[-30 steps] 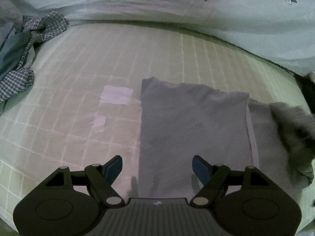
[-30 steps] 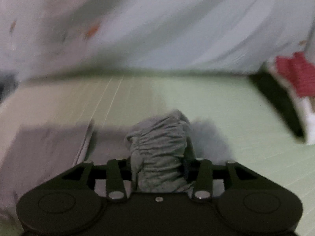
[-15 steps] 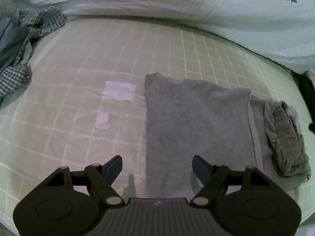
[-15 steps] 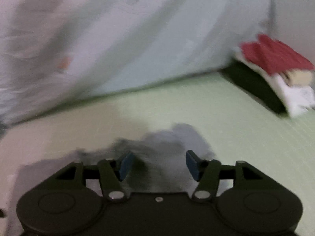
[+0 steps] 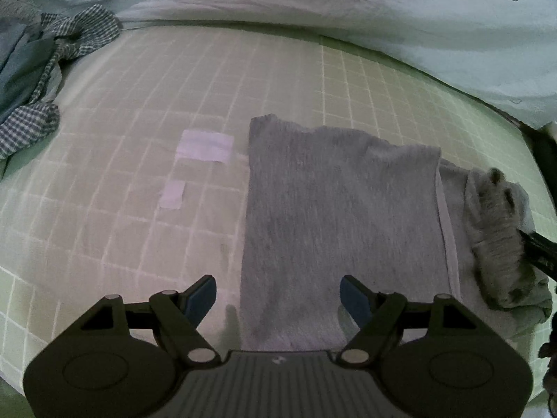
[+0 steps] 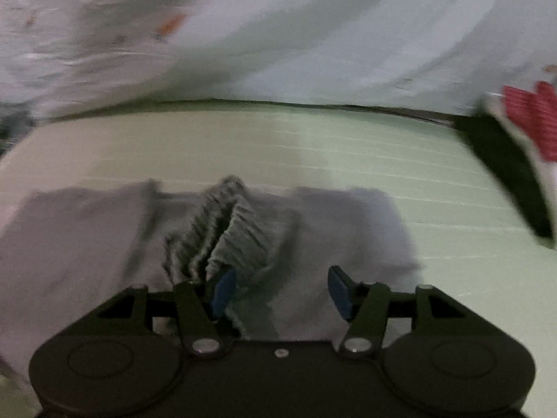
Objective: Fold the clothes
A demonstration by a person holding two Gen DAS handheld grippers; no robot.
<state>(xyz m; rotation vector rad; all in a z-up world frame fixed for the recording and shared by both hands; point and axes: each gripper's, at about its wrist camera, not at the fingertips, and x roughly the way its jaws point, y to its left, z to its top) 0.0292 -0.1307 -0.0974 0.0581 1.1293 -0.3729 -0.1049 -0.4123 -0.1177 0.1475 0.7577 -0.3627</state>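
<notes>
A grey garment (image 5: 341,216) lies folded flat on the green checked bedsheet (image 5: 174,80), with its gathered elastic waistband (image 5: 497,237) bunched at the right end. My left gripper (image 5: 277,296) is open and empty, hovering over the garment's near left edge. My right gripper (image 6: 278,289) is open just above the crumpled waistband (image 6: 229,230), its left fingertip (image 6: 222,291) touching the folds. A dark part of the right gripper (image 5: 538,247) shows at the right edge of the left wrist view. The right wrist view is motion-blurred.
A blue-and-white checked cloth pile (image 5: 41,80) lies at the far left. A pale quilt with carrot prints (image 5: 348,10) runs along the back. Two white patches (image 5: 205,146) lie on the sheet. A red, white and dark stack (image 6: 522,139) sits at the right.
My right gripper has let go of the waistband and opened. It swung away to the right, then back over the bunched waistband. The left gripper has hardly moved.
</notes>
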